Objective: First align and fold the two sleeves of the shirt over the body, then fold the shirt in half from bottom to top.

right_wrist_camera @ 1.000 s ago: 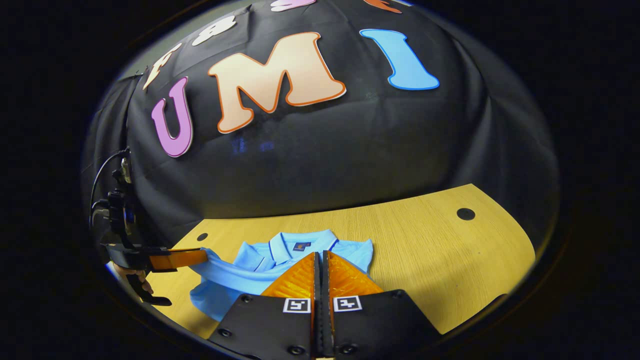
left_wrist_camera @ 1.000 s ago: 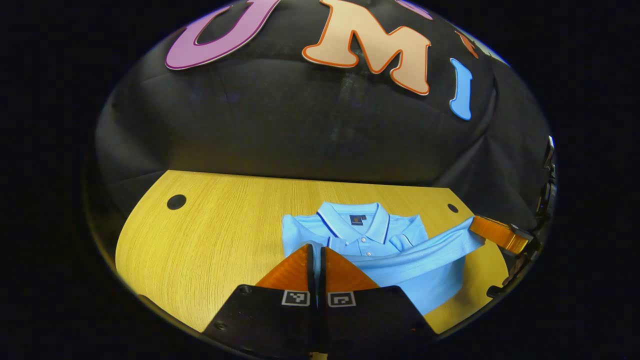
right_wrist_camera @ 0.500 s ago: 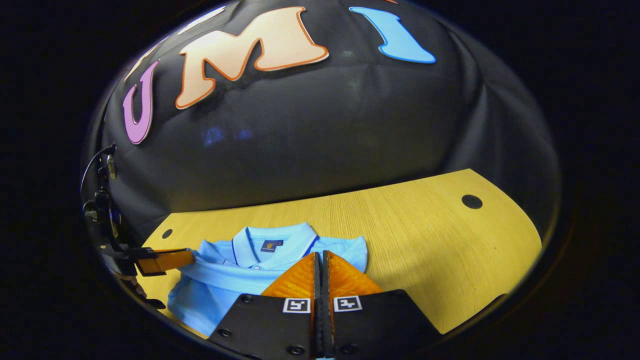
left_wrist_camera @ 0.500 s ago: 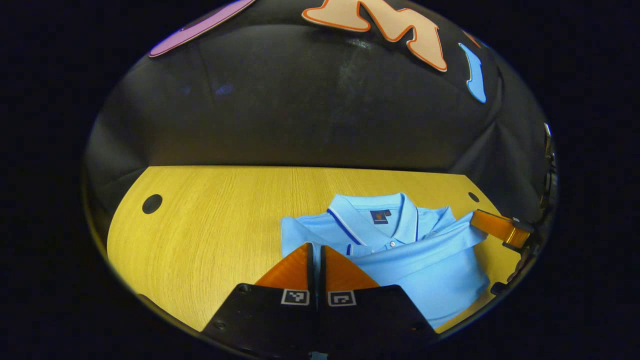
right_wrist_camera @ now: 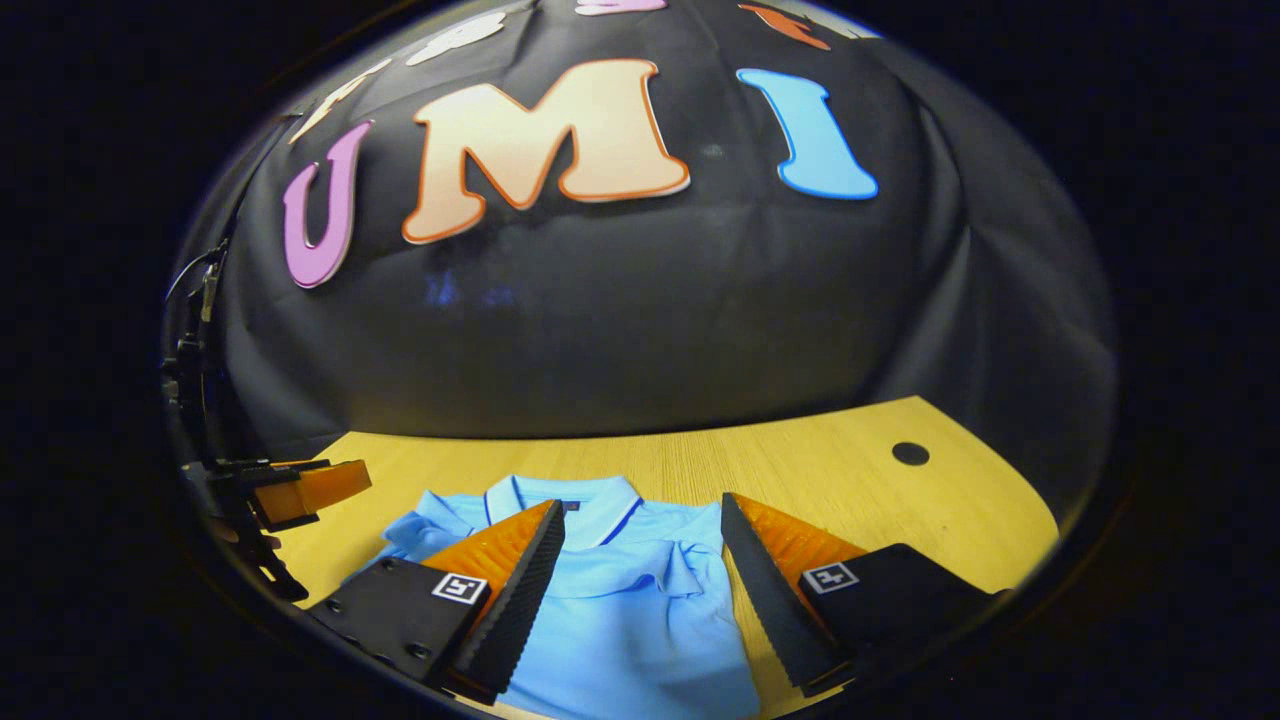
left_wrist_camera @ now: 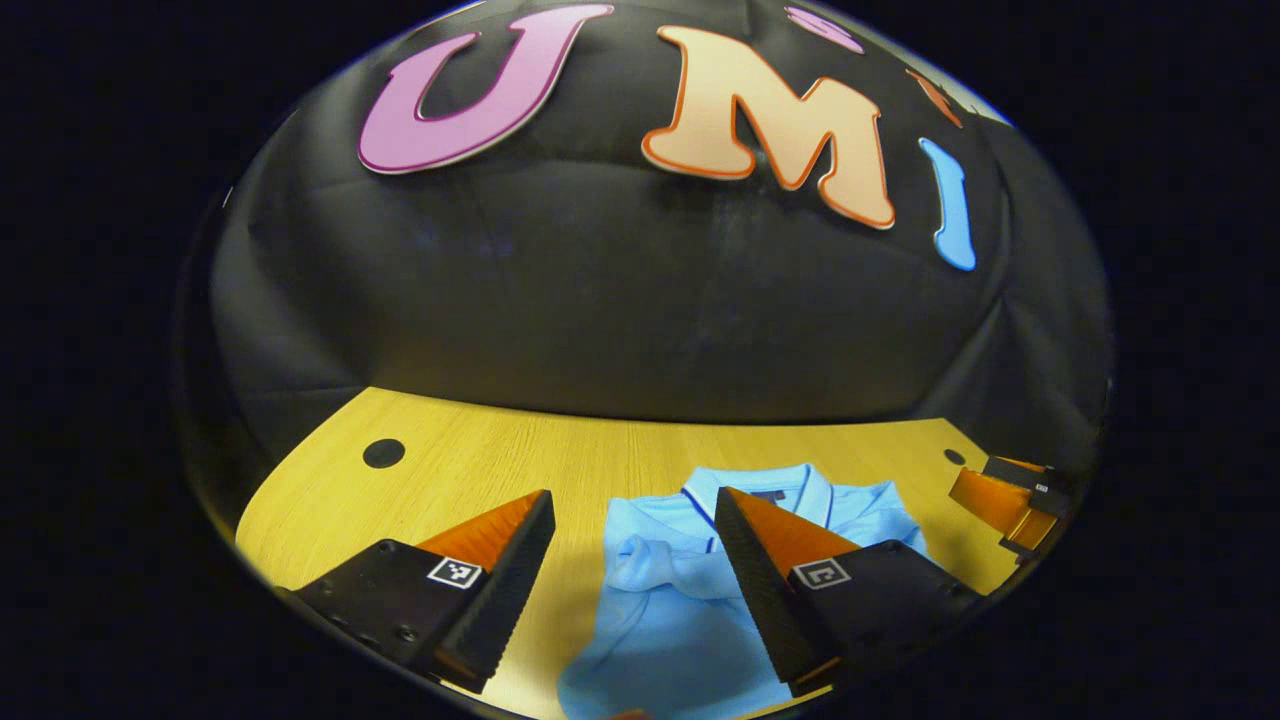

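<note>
In the left gripper view we saw the left gripper (left_wrist_camera: 632, 540) with its 2 fingers (left_wrist_camera: 500, 560) spread wide and nothing between them but air. The light blue shirt (left_wrist_camera: 670, 620) lay flat on the yellow worktop (left_wrist_camera: 470, 470), its collar (left_wrist_camera: 770, 487) toward the booth wall. Most of the shirt sat in the gap between the fingers and under the right-hand finger, which hid part of it; the left-hand finger stood over bare wood. A bunched fold of fabric (left_wrist_camera: 640, 555) lay on the shirt's body just beside the collar. This view also gave us the right gripper (left_wrist_camera: 1005, 495) at the far right edge, beside the shirt's shoulder; we could not tell there how its fingers stood. A dark round hole (left_wrist_camera: 383, 453) marked the worktop well left of the shirt.

In the right gripper view we saw the right gripper (right_wrist_camera: 640, 550), its fingers (right_wrist_camera: 515, 575) likewise parted and empty. The shirt (right_wrist_camera: 620, 620) lay between them and ran under the left-hand one, collar (right_wrist_camera: 560, 492) up. The left gripper (right_wrist_camera: 300, 490) showed at the left edge, near the shirt's corner but apart from it.
</note>
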Demonstrator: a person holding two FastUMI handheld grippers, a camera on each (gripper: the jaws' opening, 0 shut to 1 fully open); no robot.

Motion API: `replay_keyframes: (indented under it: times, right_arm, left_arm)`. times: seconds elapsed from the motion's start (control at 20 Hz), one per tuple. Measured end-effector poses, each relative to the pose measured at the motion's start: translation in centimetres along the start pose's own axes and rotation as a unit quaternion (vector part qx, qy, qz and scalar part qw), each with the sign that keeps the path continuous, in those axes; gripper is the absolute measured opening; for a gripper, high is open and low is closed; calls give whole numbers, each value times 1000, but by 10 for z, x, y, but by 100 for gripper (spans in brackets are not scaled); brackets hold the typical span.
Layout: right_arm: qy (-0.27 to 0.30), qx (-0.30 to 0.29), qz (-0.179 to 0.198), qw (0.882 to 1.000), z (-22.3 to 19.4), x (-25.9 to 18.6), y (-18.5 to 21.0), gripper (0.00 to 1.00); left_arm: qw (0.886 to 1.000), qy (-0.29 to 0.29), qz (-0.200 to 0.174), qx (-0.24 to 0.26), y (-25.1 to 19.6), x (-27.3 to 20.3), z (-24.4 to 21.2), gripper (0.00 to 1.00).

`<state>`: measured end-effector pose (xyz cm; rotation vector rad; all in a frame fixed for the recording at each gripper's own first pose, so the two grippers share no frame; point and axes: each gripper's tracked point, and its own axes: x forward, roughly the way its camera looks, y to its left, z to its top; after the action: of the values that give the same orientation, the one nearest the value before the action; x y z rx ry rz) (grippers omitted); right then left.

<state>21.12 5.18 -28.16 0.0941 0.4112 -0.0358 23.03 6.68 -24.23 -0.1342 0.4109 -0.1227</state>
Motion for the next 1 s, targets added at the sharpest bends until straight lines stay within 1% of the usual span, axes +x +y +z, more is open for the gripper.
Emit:
replay_keyframes:
  times: [0.1,0.15,0.2,0.3,0.6,0.65,0.7,0.85,0.95,1.0]
  right_arm:
    - [-21,-3,7,1000,16,-32,4,98]
    - [-30,-2,8,1000,23,-49,3,95]
    - [-38,0,12,999,31,-65,5,98]
    - [-52,3,23,998,45,-98,7,98]
    - [-86,-9,39,995,67,-179,7,98]
    - [-98,-12,41,994,71,-191,8,94]
    - [-105,-14,44,993,73,-202,11,98]
    - [-117,-20,56,991,72,-224,21,97]
    - [-113,-17,62,991,70,-232,25,97]
    - [-114,-16,64,991,73,-235,25,94]
  left_arm:
    - [1000,-20,8,16,-3,-30,12,96]
    - [999,-27,8,25,-8,-46,16,96]
    - [999,-37,8,32,-13,-64,22,96]
    - [997,-58,8,41,-23,-97,34,96]
    - [995,-88,17,49,-40,-180,45,95]
    - [994,-92,19,48,-42,-191,46,95]
    - [994,-97,19,47,-43,-199,47,95]
    - [992,-110,27,49,-45,-222,53,95]
    - [992,-115,27,48,-47,-231,56,95]
    - [991,-119,27,48,-48,-236,59,95]
